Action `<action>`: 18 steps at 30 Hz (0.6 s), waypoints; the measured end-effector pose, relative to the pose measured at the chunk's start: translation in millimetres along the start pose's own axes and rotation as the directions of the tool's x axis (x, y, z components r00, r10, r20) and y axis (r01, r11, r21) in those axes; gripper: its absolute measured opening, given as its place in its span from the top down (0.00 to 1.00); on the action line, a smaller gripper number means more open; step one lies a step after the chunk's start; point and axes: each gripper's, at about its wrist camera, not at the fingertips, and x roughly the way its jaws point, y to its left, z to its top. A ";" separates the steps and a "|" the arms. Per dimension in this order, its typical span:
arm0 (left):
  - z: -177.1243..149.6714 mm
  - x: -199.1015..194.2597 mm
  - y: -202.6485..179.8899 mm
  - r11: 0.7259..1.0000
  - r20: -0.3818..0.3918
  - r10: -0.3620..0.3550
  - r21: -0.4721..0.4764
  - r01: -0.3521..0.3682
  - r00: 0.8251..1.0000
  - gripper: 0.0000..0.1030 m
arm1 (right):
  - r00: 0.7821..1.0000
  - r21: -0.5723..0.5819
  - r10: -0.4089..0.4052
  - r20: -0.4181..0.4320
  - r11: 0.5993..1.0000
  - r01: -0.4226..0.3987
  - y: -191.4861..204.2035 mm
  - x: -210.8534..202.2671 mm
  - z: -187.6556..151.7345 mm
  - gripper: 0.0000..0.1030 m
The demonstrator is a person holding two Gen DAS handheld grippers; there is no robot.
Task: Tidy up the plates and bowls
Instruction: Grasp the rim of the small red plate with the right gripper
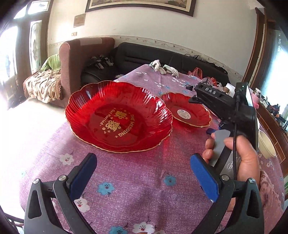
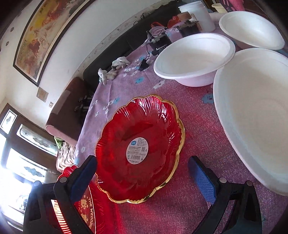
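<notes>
A large red scalloped plate (image 1: 118,117) with gold "THE WEDDING" lettering lies on the purple flowered tablecloth (image 1: 136,189). My left gripper (image 1: 144,172) is open and empty just in front of it. A smaller red gold-rimmed plate (image 1: 187,111) with a round white label lies to its right. In the right wrist view this smaller plate (image 2: 140,149) lies between the open fingers of my right gripper (image 2: 144,172), which holds nothing. The large plate's edge (image 2: 90,212) shows at lower left. Three white bowls (image 2: 194,59) (image 2: 252,30) (image 2: 255,115) stand to the right.
The right-hand gripper body and the hand holding it (image 1: 232,126) fill the right of the left wrist view. A cream bowl (image 1: 266,145) stands at the table's right edge. Rags (image 1: 165,68), a black device (image 2: 158,45) and a white tub (image 2: 196,14) lie at the far end. Sofas stand beyond.
</notes>
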 end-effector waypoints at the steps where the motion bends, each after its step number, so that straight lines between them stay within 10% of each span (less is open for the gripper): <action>1: 0.0 -0.8 0.7 1.000 0.002 0.002 -0.001 -0.002 1.000 0.00 | 1.000 -0.005 -0.010 0.007 1.000 0.010 0.6 -0.1 -0.6 0.07; 2: 0.4 -0.2 0.9 1.000 0.002 0.002 0.000 -0.002 1.000 0.00 | 1.000 -0.008 -0.020 0.014 1.000 0.020 0.1 -0.7 -0.9 0.12; 4: -0.1 -0.7 1.2 1.000 0.002 0.004 0.002 -0.004 1.000 0.00 | 0.999 -0.005 -0.038 0.000 0.999 0.038 -4.2 1.9 -0.7 0.54; 7: -0.6 -2.4 1.3 1.000 0.000 0.009 0.001 -0.009 1.000 0.00 | 0.997 0.007 -0.070 0.011 0.997 0.070 -13.6 1.6 1.5 0.77; 18: -4.5 -5.9 -4.5 0.999 -0.019 0.033 0.008 -0.033 0.999 0.00 | 0.999 0.009 -0.048 -0.015 0.999 0.048 -25.1 -5.0 -2.1 0.89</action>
